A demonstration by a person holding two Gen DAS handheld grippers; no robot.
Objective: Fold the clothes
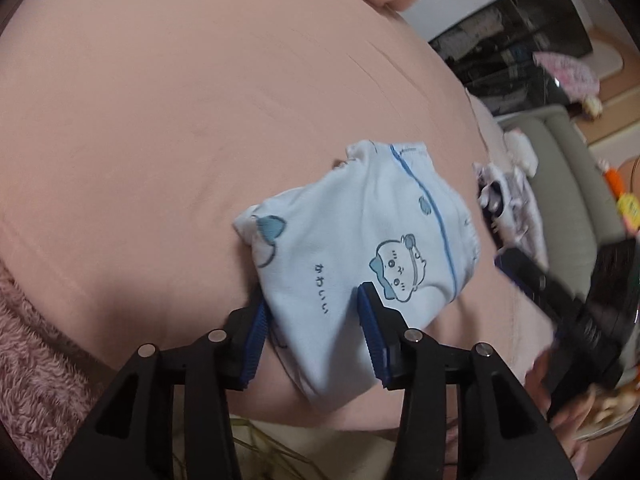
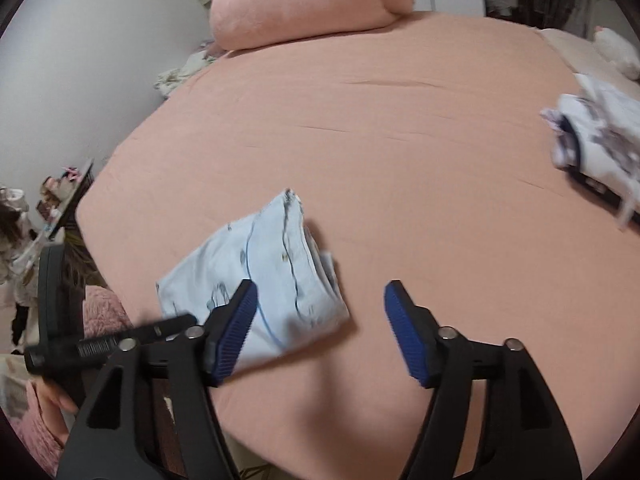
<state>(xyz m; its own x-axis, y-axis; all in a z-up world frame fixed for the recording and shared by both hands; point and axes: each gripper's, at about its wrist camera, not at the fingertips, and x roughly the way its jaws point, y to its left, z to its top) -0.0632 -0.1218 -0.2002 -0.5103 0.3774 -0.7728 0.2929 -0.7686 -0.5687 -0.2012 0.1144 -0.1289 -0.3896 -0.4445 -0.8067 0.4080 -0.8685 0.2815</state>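
Observation:
A folded light-blue garment with a cartoon print (image 1: 360,240) lies on the pink bed sheet (image 1: 180,100). My left gripper (image 1: 312,320) is open, its blue pads on either side of the garment's near end, not pinching it. In the right wrist view the same garment (image 2: 272,276) lies near the bed's front-left edge. My right gripper (image 2: 320,320) is open and empty, just right of the garment, above the sheet (image 2: 380,140). The left gripper's body shows blurred in the right wrist view (image 2: 100,344).
A white and dark patterned pile of clothes (image 2: 596,148) lies at the bed's right edge, also in the left wrist view (image 1: 508,204). A pink rolled duvet (image 2: 304,0) sits at the bed's far end. A fluffy pink blanket (image 1: 36,380) lies left of the bed.

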